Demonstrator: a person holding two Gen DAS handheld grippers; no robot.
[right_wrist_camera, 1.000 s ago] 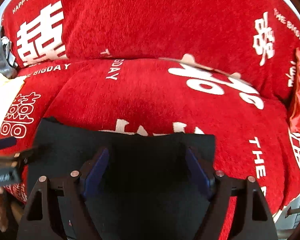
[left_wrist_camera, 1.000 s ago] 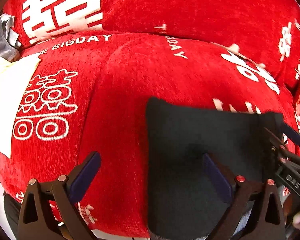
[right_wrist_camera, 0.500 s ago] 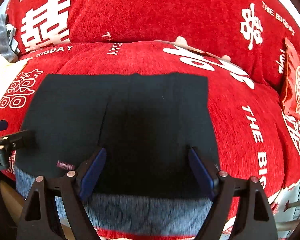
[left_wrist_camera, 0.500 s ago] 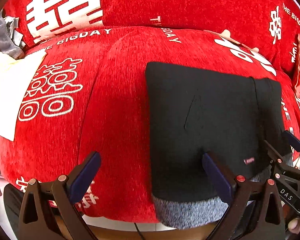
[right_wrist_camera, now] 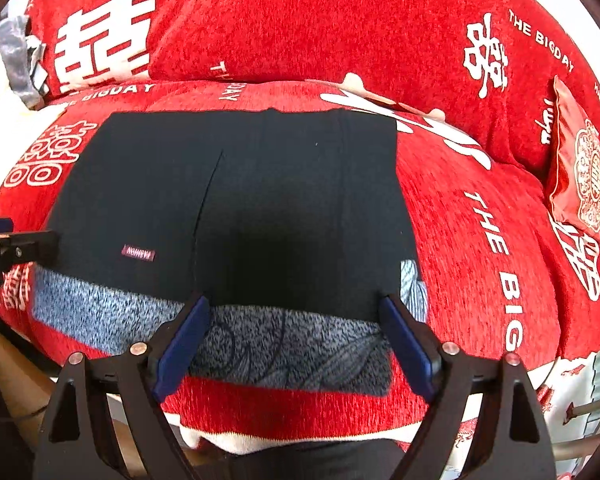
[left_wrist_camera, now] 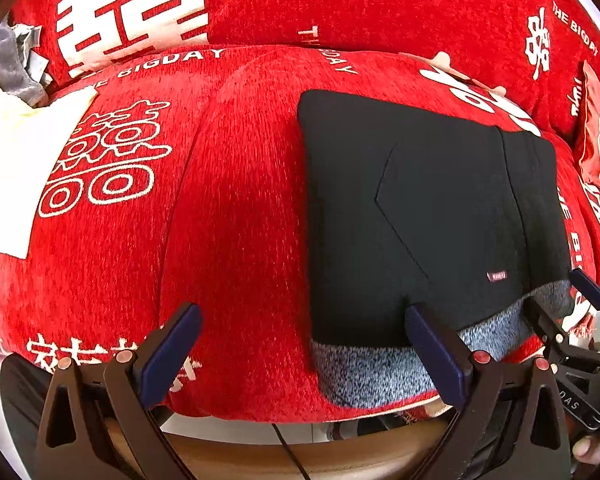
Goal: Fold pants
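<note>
The black pants (left_wrist_camera: 428, 208) lie folded into a flat rectangle on the red sofa seat (left_wrist_camera: 236, 208), with a grey knit inner layer (left_wrist_camera: 380, 368) showing along the near edge and a small pink label (right_wrist_camera: 138, 254). They also show in the right wrist view (right_wrist_camera: 260, 208). My left gripper (left_wrist_camera: 300, 344) is open and empty, just in front of the pants' left near corner. My right gripper (right_wrist_camera: 296, 340) is open and empty, over the near edge of the pants. The right gripper's tip shows in the left wrist view (left_wrist_camera: 572, 312).
The sofa has a red backrest cushion (right_wrist_camera: 300, 24) with white lettering. A red patterned pouch (right_wrist_camera: 580, 176) lies at the right. White cloth (left_wrist_camera: 8, 168) and grey fabric (left_wrist_camera: 12, 64) lie at the left. The sofa's front edge is just below the grippers.
Both grippers have drawn back toward the sofa's front edge, open and empty. More of the folded pants and its grey near edge now show.
</note>
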